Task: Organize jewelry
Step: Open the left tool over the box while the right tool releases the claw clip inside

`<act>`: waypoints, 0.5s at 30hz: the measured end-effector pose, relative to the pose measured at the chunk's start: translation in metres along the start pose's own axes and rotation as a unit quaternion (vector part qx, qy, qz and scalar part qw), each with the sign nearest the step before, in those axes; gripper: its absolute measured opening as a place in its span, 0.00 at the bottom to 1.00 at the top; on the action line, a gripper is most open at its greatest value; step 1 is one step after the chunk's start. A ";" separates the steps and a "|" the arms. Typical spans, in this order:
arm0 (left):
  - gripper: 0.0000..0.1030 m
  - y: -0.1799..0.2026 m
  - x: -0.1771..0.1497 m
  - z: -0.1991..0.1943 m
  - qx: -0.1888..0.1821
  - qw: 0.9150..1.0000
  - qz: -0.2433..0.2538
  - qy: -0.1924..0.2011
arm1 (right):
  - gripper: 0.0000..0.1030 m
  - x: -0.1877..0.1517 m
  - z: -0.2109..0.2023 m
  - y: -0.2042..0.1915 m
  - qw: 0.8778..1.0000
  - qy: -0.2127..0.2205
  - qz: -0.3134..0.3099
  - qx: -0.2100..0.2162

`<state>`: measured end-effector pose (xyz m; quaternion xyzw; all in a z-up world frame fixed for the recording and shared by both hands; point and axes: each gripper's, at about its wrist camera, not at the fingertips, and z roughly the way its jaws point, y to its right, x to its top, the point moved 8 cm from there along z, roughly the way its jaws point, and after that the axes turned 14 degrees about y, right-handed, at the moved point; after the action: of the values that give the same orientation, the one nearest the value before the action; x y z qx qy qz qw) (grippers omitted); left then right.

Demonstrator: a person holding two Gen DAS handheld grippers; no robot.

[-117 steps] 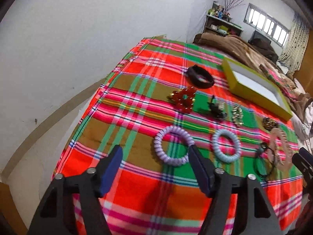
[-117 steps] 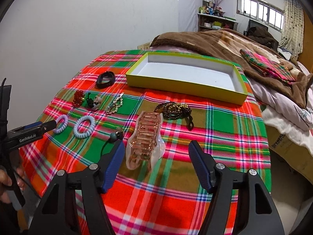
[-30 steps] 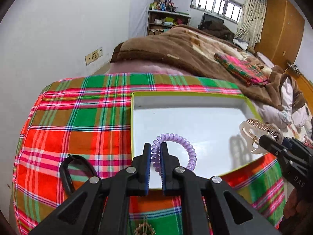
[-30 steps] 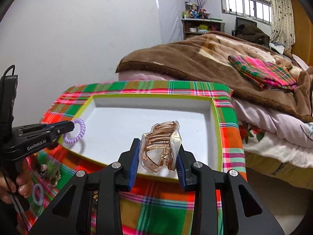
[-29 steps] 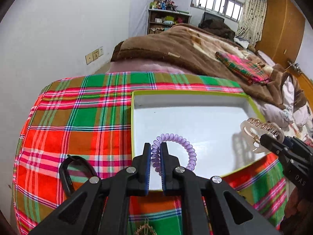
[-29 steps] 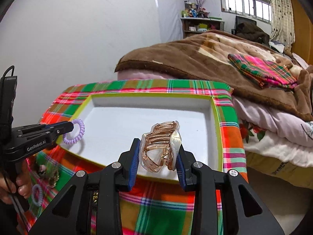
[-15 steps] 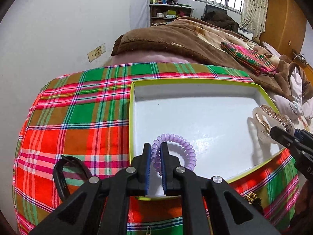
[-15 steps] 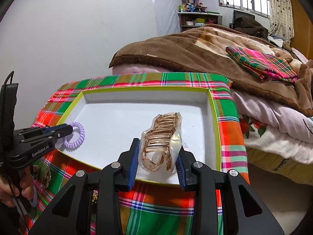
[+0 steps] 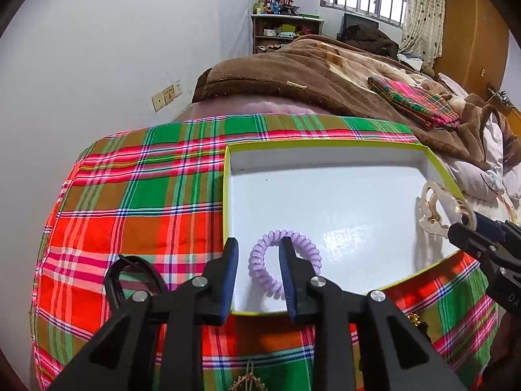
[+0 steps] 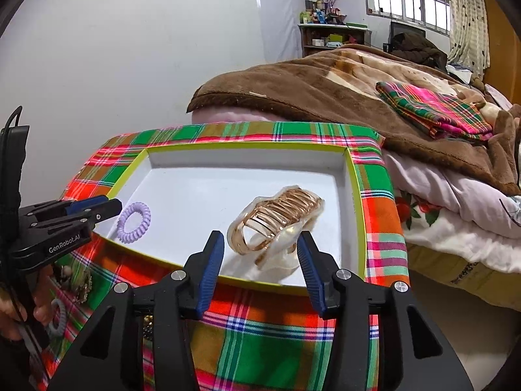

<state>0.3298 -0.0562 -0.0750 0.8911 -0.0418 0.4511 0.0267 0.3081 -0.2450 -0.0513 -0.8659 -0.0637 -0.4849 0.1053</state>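
- Left wrist view: left gripper [image 9: 257,270] hangs over the tray's [image 9: 325,145] near-left corner, jaws parted, gripping nothing; purple spiral hair tie [image 9: 285,262] lies flat there.
- Right gripper [image 10: 260,260] is spread open at the near edge; the gold hair claw [image 10: 276,224] lies free, long axis running near-left to far-right.

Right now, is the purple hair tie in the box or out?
In. The hair tie lies on the box floor, and the left claw is open.
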 end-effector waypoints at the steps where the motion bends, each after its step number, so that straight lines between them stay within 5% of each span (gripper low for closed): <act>1: 0.27 0.000 0.000 -0.002 -0.001 1.000 -0.002 0.001 | 0.48 0.001 -0.001 0.000 1.000 0.002 -0.001 -0.001; 15: 0.31 -0.004 0.004 -0.053 -0.002 0.999 -0.017 0.030 | 0.51 0.008 -0.057 -0.026 0.999 0.031 -0.015 0.013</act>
<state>0.2898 -0.0477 -0.0405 0.8776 -0.0270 0.4771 0.0377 0.2595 -0.2339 -0.0122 -0.8479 -0.0794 -0.5123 0.1110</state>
